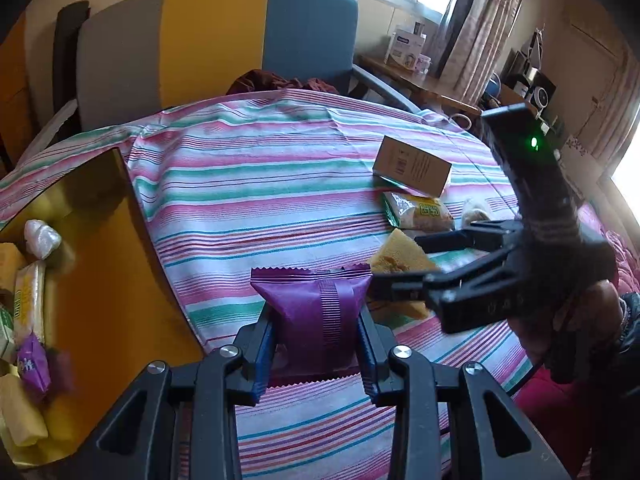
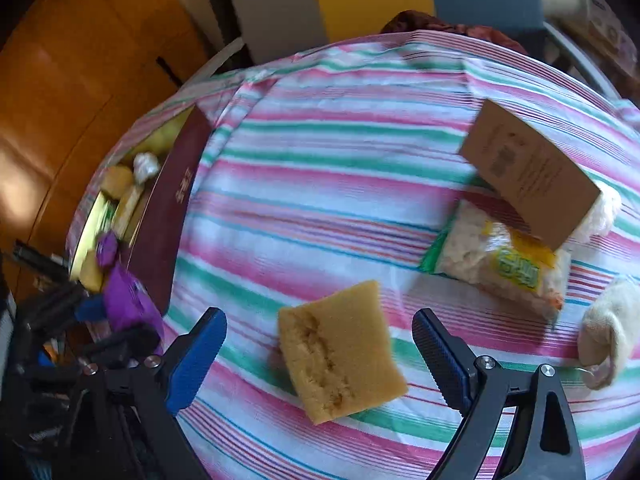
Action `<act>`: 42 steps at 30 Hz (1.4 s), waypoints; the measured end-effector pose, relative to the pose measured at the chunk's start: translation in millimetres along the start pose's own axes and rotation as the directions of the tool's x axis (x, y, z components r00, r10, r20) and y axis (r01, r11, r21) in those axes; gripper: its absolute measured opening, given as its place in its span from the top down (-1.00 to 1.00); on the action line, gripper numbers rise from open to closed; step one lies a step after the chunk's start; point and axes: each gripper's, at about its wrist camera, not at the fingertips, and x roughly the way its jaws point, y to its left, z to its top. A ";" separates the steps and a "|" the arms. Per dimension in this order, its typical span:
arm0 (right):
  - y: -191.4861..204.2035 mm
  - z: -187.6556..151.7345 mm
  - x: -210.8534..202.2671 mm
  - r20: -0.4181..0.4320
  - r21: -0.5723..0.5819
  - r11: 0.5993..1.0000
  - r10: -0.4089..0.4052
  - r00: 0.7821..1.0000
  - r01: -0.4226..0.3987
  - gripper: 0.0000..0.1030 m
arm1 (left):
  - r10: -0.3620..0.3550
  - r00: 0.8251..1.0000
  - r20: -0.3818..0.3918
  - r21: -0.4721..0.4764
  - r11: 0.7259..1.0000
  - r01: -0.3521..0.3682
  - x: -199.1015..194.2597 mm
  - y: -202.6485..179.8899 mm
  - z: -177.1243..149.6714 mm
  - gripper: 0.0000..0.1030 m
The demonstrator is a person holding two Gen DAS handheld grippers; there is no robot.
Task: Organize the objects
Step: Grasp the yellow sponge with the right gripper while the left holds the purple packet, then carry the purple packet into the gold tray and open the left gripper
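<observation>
My left gripper [image 1: 316, 332] is shut on a purple snack packet [image 1: 316, 312] and holds it above the striped tablecloth [image 1: 248, 200]; the packet also shows in the right wrist view [image 2: 128, 300]. My right gripper [image 2: 320, 340] is open, its jaws on either side of a yellow sponge [image 2: 340, 352] lying on the cloth; the gripper also shows in the left wrist view [image 1: 396, 264], over the sponge [image 1: 396, 252]. A gold-lined box [image 1: 100, 264] at the left holds several wrapped snacks; it shows in the right wrist view [image 2: 168, 208] with a dark red wall.
A brown cardboard box [image 2: 528, 176] leans on a green-and-yellow snack bag [image 2: 508, 264] at the right. A white cloth item [image 2: 612, 328] lies at the right edge. A grey, yellow and blue chair [image 1: 216, 40] stands behind the table.
</observation>
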 end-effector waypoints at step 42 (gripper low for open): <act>20.9 -23.5 33.4 -0.030 -0.221 0.954 -0.212 0.977 0.201 -0.46 | 0.121 0.987 0.103 -0.066 0.991 -0.114 -32.4 40.1 -14.2 0.31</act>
